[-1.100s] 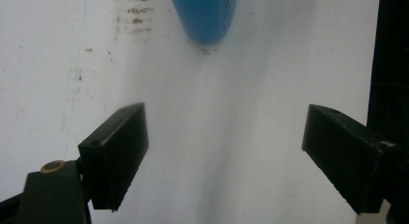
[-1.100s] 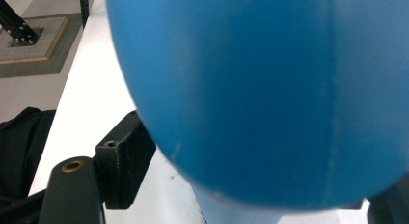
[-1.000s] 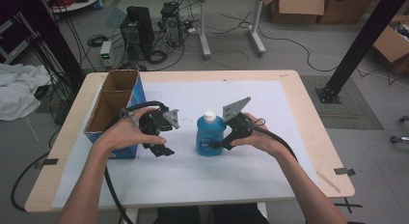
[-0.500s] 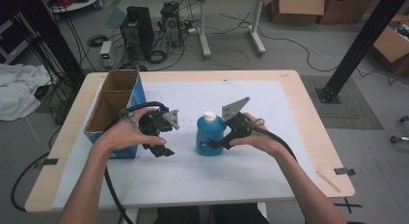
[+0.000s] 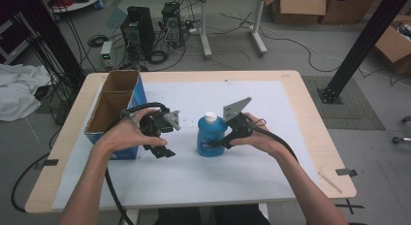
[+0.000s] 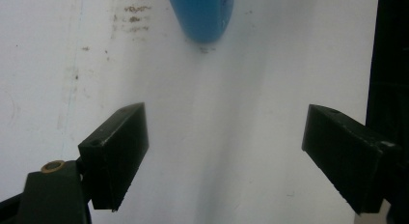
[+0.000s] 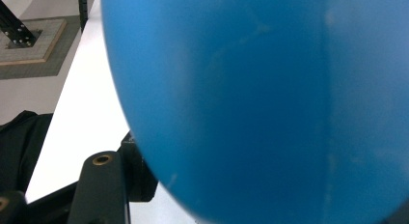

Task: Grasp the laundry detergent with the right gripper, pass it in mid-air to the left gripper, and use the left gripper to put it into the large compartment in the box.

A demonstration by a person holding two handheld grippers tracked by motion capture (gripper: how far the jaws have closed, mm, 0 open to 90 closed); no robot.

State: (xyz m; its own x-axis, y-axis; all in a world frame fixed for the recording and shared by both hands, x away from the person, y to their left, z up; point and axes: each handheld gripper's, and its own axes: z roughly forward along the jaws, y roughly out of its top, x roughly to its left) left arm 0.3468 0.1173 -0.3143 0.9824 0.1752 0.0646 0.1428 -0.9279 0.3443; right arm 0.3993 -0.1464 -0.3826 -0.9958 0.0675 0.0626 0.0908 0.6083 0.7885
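Observation:
A blue bottle (image 5: 209,137) with a white cap (image 5: 210,117) stands upright in the middle of the table. My right gripper (image 5: 216,142) reaches it from the right, low on its body. Its jaws have just been closing with the bottle between them. In the right gripper view the blue bottle (image 7: 265,98) looms very close, and one black finger (image 7: 137,173) lies against its side. My left gripper (image 5: 168,139) sits a short way left of the bottle and points toward it. The left gripper (image 6: 224,156) stands wide open over bare white surface, the bottle's base (image 6: 202,14) ahead of it.
An open cardboard box (image 5: 116,106) with blue sides stands at the table's left edge, just behind my left hand. A white sheet (image 5: 271,171) covers most of the wooden tabletop. Cables trail from both grippers toward the front edge.
Both hands and the bottle stay where they were. No clear shift shows in the high view.

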